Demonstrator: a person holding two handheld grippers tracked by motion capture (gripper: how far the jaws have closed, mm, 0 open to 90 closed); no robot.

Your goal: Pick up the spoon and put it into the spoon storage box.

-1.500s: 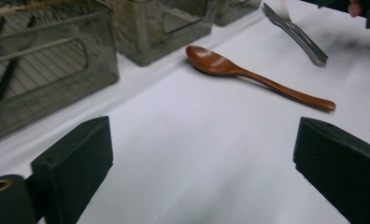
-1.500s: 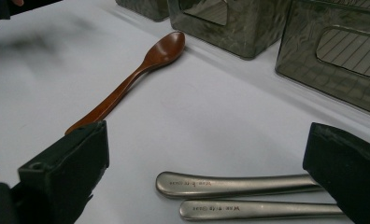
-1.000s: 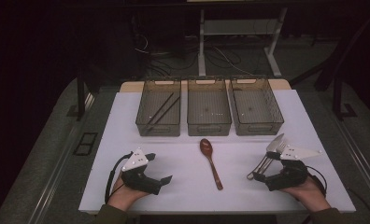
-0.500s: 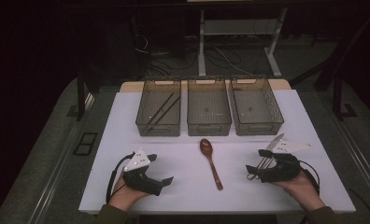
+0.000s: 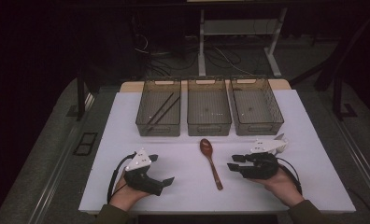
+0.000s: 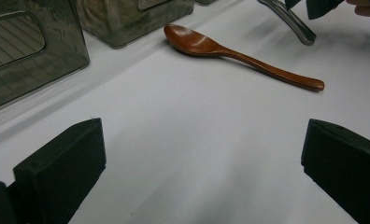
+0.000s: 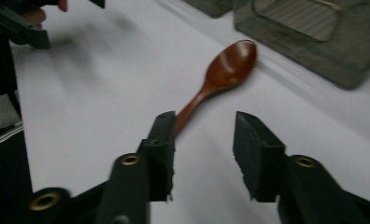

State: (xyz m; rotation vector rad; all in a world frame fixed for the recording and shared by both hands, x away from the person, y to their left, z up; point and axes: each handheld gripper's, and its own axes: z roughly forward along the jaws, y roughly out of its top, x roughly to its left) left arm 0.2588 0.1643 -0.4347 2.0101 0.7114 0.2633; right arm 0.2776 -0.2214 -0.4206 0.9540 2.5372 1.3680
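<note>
A brown wooden spoon (image 5: 210,161) (image 6: 206,44) (image 7: 227,63) lies on the white table, bowl toward the bins. My right gripper (image 5: 235,162) (image 7: 204,121) is open just right of the spoon's handle. In the right gripper view the handle runs up beside the left jaw, and nothing is between the jaws. My left gripper (image 5: 160,169) (image 6: 204,126) is wide open and empty, resting at the front left and pointing toward the spoon. A metal utensil handle (image 6: 288,18) lies on the table by the right gripper.
Three grey mesh bins stand in a row at the back: the left bin (image 5: 145,122) (image 6: 29,56) holds dark chopsticks (image 5: 162,108), beside it the middle bin (image 5: 209,126) and the right bin (image 5: 267,125). The white table top (image 5: 127,140) ends at dark floor on all sides.
My right gripper has moved left across the table toward the spoon's handle. The left gripper and the spoon have stayed where they were.
</note>
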